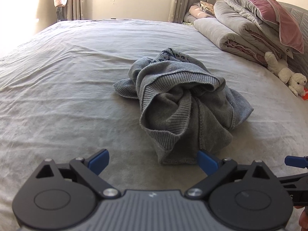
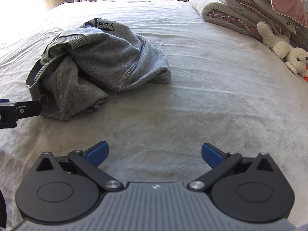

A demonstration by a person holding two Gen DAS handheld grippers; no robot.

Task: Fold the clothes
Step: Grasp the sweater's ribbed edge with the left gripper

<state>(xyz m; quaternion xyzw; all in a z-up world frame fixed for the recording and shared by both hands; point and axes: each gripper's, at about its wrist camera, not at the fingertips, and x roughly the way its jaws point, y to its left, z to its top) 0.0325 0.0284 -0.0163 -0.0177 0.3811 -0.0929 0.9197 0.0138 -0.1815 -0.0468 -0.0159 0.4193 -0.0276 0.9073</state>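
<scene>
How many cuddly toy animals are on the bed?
1. A white plush toy lies at the bed's right edge, against the folded quilts. More could be hidden behind the bedding.

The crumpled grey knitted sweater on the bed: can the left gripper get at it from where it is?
Probably yes. The left gripper has its jaws open, and the crumpled grey knitted sweater lies just ahead on the grey bedsheet, with nothing in between.
</scene>
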